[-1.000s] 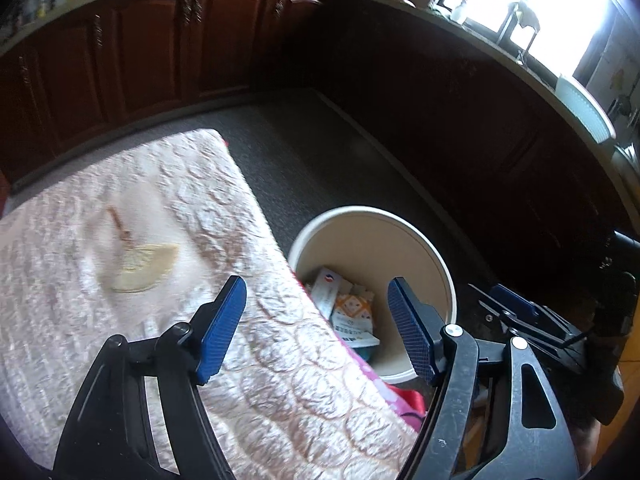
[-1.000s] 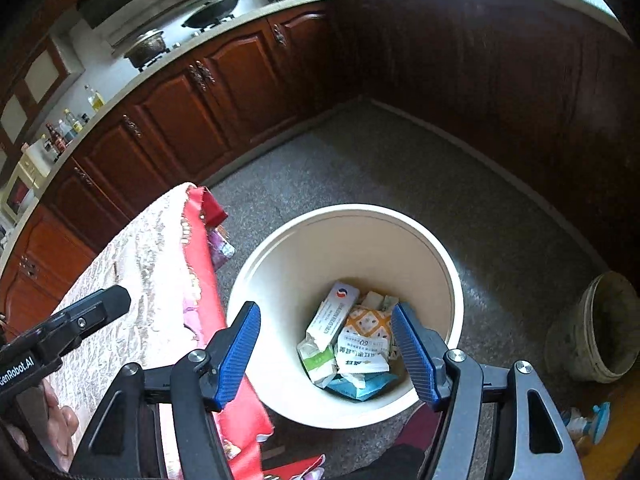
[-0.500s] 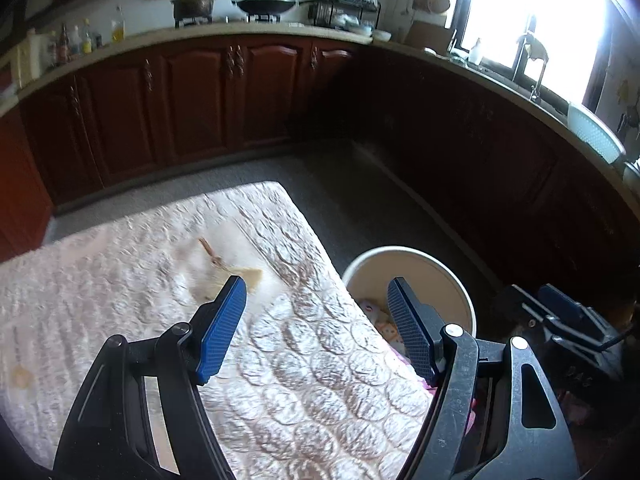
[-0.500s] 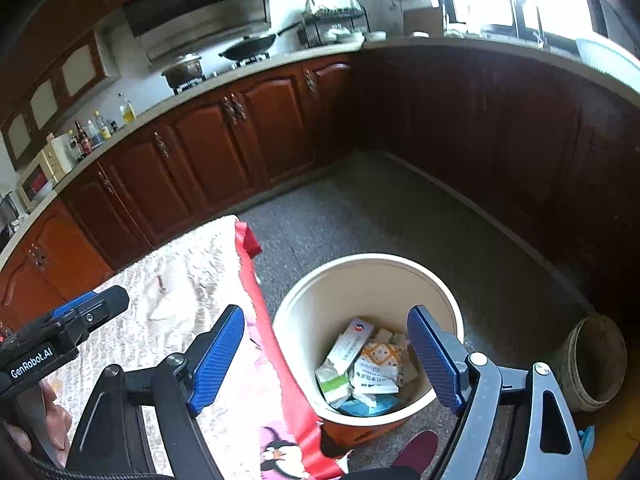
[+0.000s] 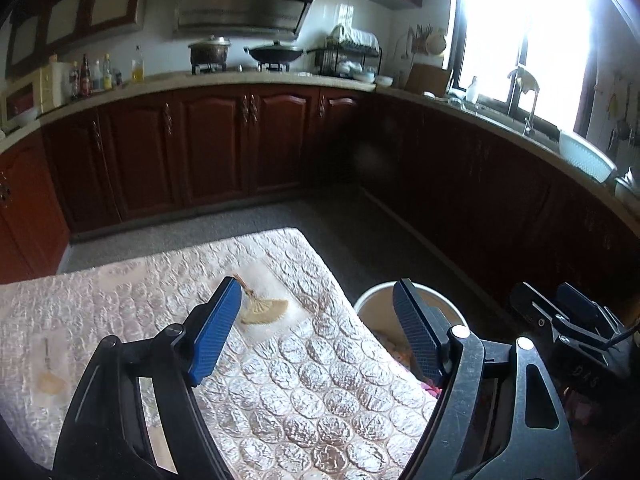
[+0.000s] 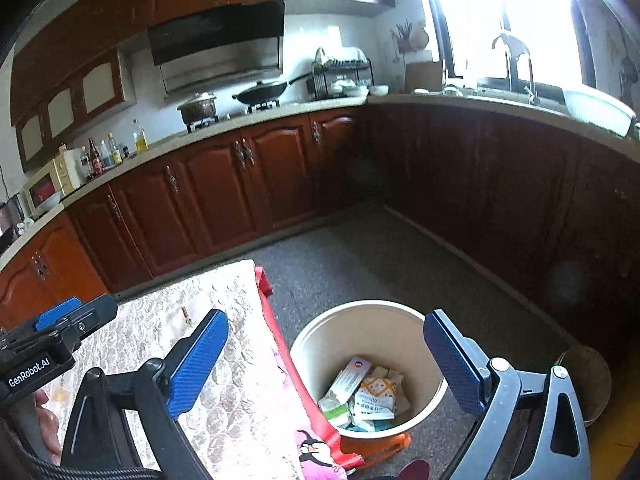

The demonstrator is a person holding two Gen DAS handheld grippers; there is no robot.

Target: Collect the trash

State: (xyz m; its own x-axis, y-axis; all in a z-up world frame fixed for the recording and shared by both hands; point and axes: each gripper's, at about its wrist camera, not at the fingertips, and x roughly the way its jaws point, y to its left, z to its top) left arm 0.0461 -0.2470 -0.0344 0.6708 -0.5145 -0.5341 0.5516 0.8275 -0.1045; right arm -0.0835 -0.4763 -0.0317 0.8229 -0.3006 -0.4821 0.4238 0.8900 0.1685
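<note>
A: In the left wrist view, what does the left gripper (image 5: 316, 328) carry?

B: Nothing. Its jaws are parting and stand empty above the bench (image 5: 280, 380), which wears a quilted pale cover. Only the printed fan motif (image 5: 264, 306) on that cover shows in the gap. No loose rubbish is visible there.

A: And the bin?

B: The trash bin (image 5: 374, 300) sits at about four o'clock from the fan, on the floor hard against the bench edge, likely so scraps can be dropped straight in. The right-hand blue pad covers most of its mouth, so its contents are barely readable here. The right gripper (image 5: 568, 320) shows at the three o'clock edge, partly cut off.

A: The right wrist view?

B: The right gripper (image 6: 326, 360) is also widening, nothing between the jaws. Through them, toward five o'clock, the trash bin (image 6: 320, 332) is plainly seen holding packets and wrappers (image 6: 368, 394); the collected trash lies there. The left gripper (image 6: 60, 328) enters at nine o'clock, with part of a hand (image 6: 46, 420) below it.

A: Anything unclear?

B: The bench's near end is hidden behind the gripper bodies, so whether rubbish remains there cannot be told. A round object (image 6: 588, 384) at four o'clock is too dim to identify.
</note>
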